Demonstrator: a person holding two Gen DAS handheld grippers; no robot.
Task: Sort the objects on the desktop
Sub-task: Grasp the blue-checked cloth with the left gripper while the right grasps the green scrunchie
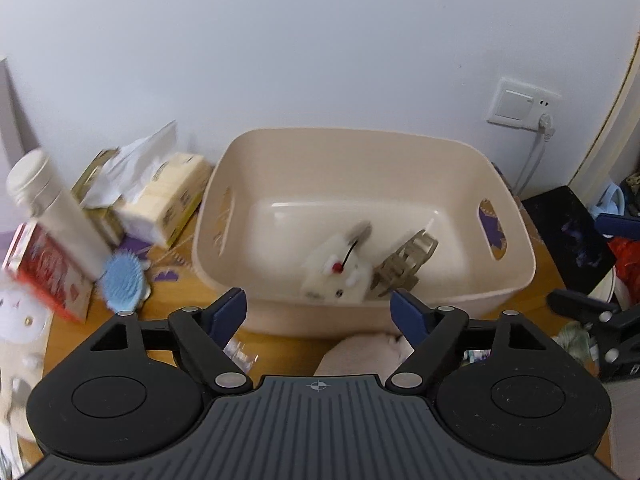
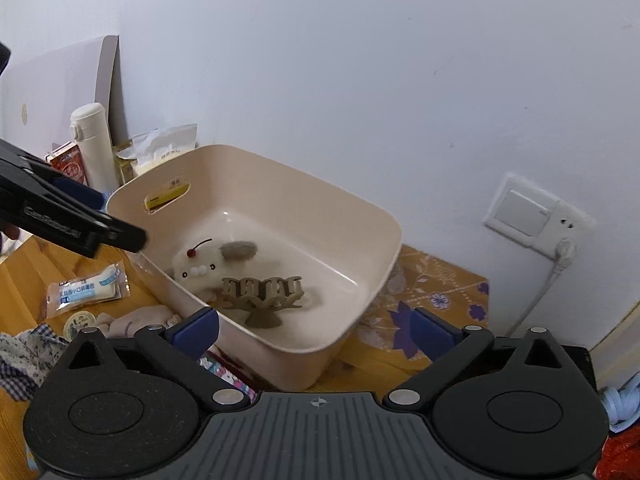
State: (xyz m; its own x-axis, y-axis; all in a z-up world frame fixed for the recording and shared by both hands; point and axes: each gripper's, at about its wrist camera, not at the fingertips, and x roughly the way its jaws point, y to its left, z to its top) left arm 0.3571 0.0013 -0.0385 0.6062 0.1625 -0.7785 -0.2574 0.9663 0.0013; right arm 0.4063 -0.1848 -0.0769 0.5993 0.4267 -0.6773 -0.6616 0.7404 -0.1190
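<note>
Left wrist view: the left gripper point(image 1: 318, 312) stands spread wide, nothing between its blue pads, and so does the right gripper point(image 2: 316, 330). The plush toy point(image 2: 204, 268) and hair claw point(image 2: 262, 294) (touching each other) lie inside the beige bin point(image 2: 360, 208).

Bin point(image 1: 516, 280) open above; clutter point(image 1: 120, 216) crowds its left.

- One beige bin point(image 2: 380, 216)
- One plush toy point(image 2: 200, 268)
- One hair claw point(image 2: 264, 292)
- One white flask point(image 2: 94, 144)
- One blue hairbrush point(image 1: 122, 276)
- Two grippers: left gripper point(image 1: 318, 312), right gripper point(image 2: 316, 330)
</note>
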